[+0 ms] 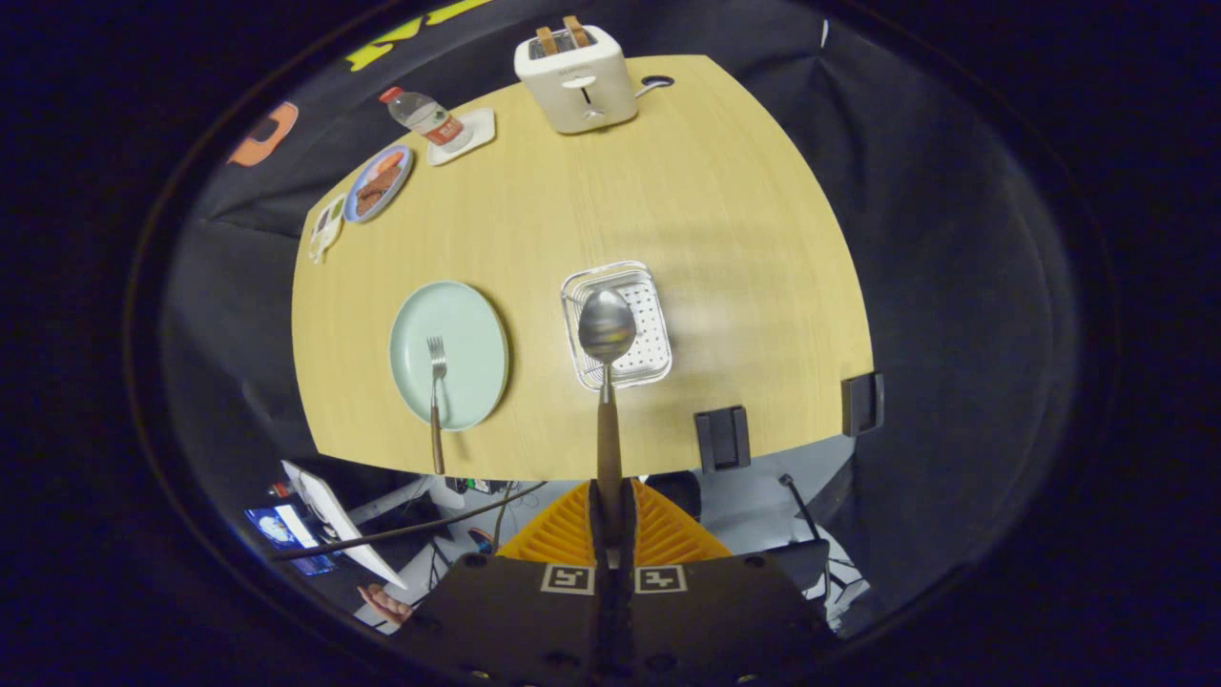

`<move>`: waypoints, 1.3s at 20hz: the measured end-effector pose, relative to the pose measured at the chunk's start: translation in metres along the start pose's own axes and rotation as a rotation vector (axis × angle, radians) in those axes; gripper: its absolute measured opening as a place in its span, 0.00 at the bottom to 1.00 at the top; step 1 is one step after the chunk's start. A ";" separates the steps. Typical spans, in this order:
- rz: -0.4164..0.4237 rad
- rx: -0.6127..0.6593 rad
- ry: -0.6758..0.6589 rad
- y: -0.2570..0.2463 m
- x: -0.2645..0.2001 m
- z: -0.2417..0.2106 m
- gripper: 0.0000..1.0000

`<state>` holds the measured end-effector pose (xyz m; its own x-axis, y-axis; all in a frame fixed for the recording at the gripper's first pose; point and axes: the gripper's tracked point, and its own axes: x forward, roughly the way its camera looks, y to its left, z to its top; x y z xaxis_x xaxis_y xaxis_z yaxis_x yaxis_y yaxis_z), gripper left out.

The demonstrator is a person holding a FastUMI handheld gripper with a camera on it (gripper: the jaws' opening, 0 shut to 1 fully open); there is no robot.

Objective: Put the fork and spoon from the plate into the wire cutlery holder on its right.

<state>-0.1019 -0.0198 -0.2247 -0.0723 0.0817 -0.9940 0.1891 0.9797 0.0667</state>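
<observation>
My gripper (pixel 610 496) is shut on the spoon (pixel 608 329), both orange fingers (pixel 563 530) pressing its brown wooden handle. The spoon sticks straight out ahead, and its metal bowl hangs high above the white wire cutlery holder (pixel 649 363). To the holder's left lies the pale green plate (pixel 472 329) with the fork (pixel 436 382) on it, tines pointing away, its brown handle reaching over the plate's near rim toward the table edge.
The light wooden table (pixel 715 219) carries a white toaster (pixel 577 76) at the far end, a water bottle (pixel 424 116) on a white coaster, and a blue plate of food (pixel 379 183). Two black clamps (pixel 722 437) grip the near edge. A person's hand (pixel 386 603) and a monitor (pixel 334 515) are below the table.
</observation>
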 end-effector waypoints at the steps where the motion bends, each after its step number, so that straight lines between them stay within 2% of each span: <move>1: -0.004 0.013 0.012 -0.003 0.002 0.002 0.01; 11: 0.031 0.088 0.083 -0.005 0.028 0.018 0.02; 15: 0.035 0.036 0.029 -0.005 0.026 0.028 0.12; 19: 0.042 -0.010 -0.056 0.003 0.017 0.036 0.39; 22: 0.038 -0.068 -0.159 0.014 0.005 0.043 0.68; 24: 0.038 -0.114 -0.239 0.026 -0.005 0.047 0.78; 25: 0.039 -0.138 -0.276 0.035 -0.010 0.046 0.80; 26: 0.042 -0.158 -0.308 0.044 -0.012 0.046 0.88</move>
<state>-0.0480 0.0142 -0.2134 0.2362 0.0874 -0.9678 0.0302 0.9948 0.0972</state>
